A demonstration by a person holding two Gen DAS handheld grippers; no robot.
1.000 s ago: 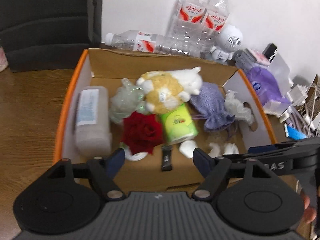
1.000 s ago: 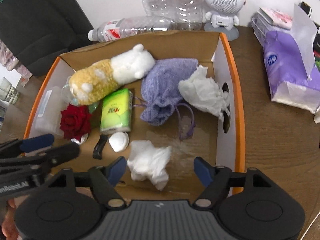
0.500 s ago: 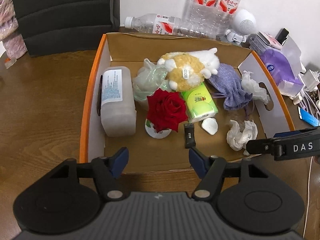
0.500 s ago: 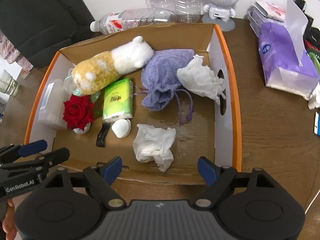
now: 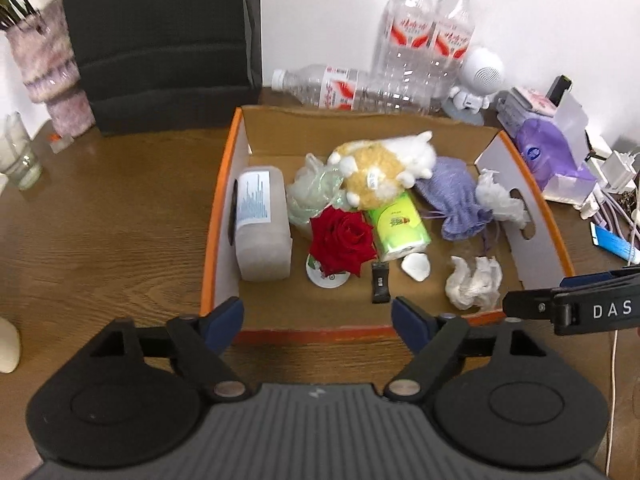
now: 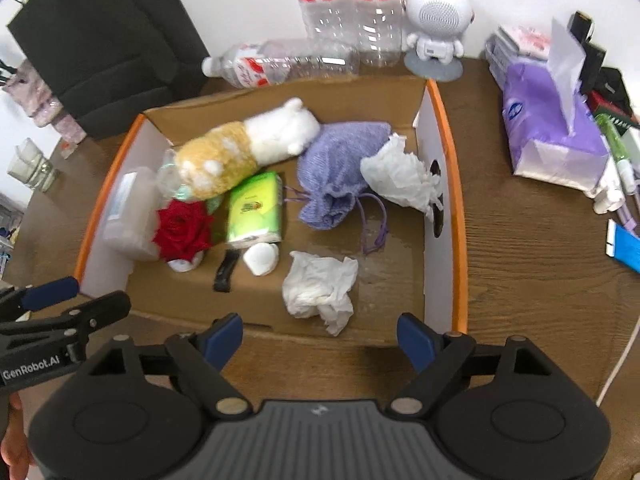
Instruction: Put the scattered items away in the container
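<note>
The cardboard box (image 5: 536, 224) is sitting on the wooden table (image 5: 100, 216), and it is already holding lots of things. A red rose (image 5: 342, 240), a green tissue pack (image 5: 396, 224), a fluffy yellow and white toy (image 5: 380, 168), a purple pouch (image 5: 456, 196) and a clear plastic tub (image 5: 262, 224) are all lying inside. Two crumpled tissues (image 6: 320, 284) are lying in there too, one near the front and one by the right wall. A small black clip (image 5: 380, 282) and a little white thing (image 5: 416, 266) are resting on the box floor.

So the tidying is looking almost done, or done. Bottles (image 6: 344, 12), a round white speaker (image 6: 436, 16) and a purple tissue bag (image 6: 548, 128) are sitting outside the box. It is hard to tell if those are meant to go in.

The left gripper (image 5: 318, 320) is hanging just in front of the near wall of the box. Its fingers are spread wide and it is holding nothing. The right gripper (image 6: 320, 338) is hanging beside it, over the front right part of the box. It is wide open too, and it is carrying nothing. Both are pointing down at the box from above.
</note>
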